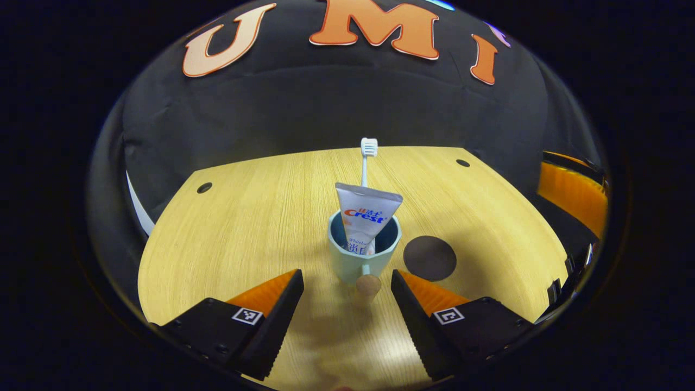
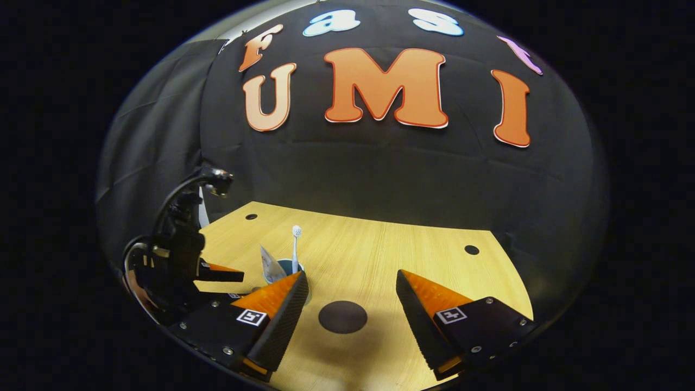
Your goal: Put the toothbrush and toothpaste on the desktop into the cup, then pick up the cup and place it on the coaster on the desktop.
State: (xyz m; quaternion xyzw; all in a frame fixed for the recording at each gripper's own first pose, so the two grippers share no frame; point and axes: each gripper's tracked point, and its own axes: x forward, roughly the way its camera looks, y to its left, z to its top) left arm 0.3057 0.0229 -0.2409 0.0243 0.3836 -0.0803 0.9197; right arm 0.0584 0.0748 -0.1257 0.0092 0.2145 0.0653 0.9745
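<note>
Left gripper view: cup [image 1: 364, 247] is seen upright on desktop [image 1: 244, 228], centre, w/ toothpaste [image 1: 367, 214] and toothbrush [image 1: 368, 157] stood inside, brush head up. Coaster [image 1: 429, 258] lies just right of cup, apart from it. Left gripper [image 1: 347, 288] is held open, fingers either side of cup handle, nothing gripped.

Right gripper view: right gripper [image 2: 352, 290] is held open over coaster [image 2: 342, 317]; cup [image 2: 283, 270] is partly hidden behind its left finger.

Toothbrush [image 1: 368, 153] & toothpaste [image 1: 365, 216] in cup [image 1: 362, 255]; coaster [image 1: 429, 258] just right.
</note>
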